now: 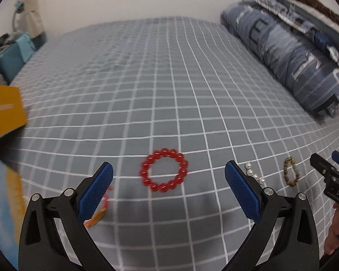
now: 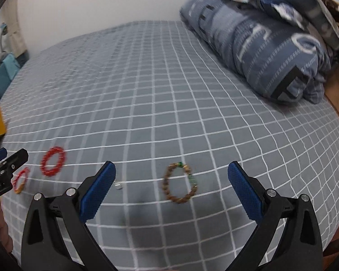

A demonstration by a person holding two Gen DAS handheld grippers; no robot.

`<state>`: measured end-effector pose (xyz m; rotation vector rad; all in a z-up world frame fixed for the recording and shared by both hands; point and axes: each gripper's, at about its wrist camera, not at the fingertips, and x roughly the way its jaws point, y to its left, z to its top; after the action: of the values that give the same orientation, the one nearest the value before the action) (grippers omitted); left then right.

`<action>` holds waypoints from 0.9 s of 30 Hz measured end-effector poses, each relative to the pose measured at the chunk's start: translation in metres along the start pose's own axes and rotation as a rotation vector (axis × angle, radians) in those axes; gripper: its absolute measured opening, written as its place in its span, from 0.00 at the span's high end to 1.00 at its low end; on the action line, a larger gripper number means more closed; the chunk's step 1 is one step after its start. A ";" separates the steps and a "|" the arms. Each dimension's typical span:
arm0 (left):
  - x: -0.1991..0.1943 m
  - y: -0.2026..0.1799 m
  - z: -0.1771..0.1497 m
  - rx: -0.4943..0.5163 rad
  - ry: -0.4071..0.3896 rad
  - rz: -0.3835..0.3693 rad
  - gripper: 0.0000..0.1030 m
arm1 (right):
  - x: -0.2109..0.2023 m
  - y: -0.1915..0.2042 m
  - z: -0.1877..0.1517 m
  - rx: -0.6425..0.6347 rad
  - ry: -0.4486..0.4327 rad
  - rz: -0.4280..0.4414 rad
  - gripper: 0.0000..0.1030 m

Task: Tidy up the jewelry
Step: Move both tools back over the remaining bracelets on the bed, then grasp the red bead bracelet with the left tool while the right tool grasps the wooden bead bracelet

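Left wrist view. The left gripper (image 1: 168,179) hangs over the bed (image 1: 160,85), a grey sheet ruled in white squares, with its blue-padded fingers (image 1: 97,192) spread wide and holding nothing. Between them, flat on the sheet near the bed's near edge, lies the red bead bracelet (image 1: 164,169): a closed ring of glossy, translucent round beads. A thin red-and-orange cord bracelet (image 1: 100,212) shows partly behind the left finger. Toward the right lie a pearl strand (image 1: 255,174), partly hidden by the right finger, and a brown bead bracelet (image 1: 291,174). The right gripper (image 1: 327,174) enters at the right edge. A yellow box (image 1: 4,110) sits at the bed's left edge; a folded blue quilt (image 1: 287,56) lies along the far right side.

Right wrist view. The right gripper (image 2: 170,181) also has its fingers (image 2: 245,192) wide apart and empty. The brown bead bracelet (image 2: 180,183), small wooden-looking beads with a few green ones and gold accents, lies flat between them near the near edge. The red bead bracelet (image 2: 53,161), blurred, lies well to the left, with the cord bracelet (image 2: 20,180) beside it.
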<state>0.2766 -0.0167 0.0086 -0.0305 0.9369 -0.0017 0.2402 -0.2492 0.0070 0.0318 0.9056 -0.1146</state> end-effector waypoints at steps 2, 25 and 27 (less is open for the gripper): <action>0.021 -0.003 0.000 0.000 0.025 0.010 0.06 | 0.015 -0.003 0.000 0.009 0.027 0.008 0.07; 0.097 0.001 -0.017 -0.037 0.127 0.021 0.12 | 0.087 -0.014 -0.018 0.034 0.192 0.014 0.08; 0.095 0.004 -0.020 -0.056 0.122 0.035 0.21 | 0.088 -0.014 -0.019 0.029 0.197 0.001 0.12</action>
<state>0.3173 -0.0150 -0.0799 -0.0668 1.0592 0.0560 0.2776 -0.2694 -0.0737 0.0714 1.1005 -0.1252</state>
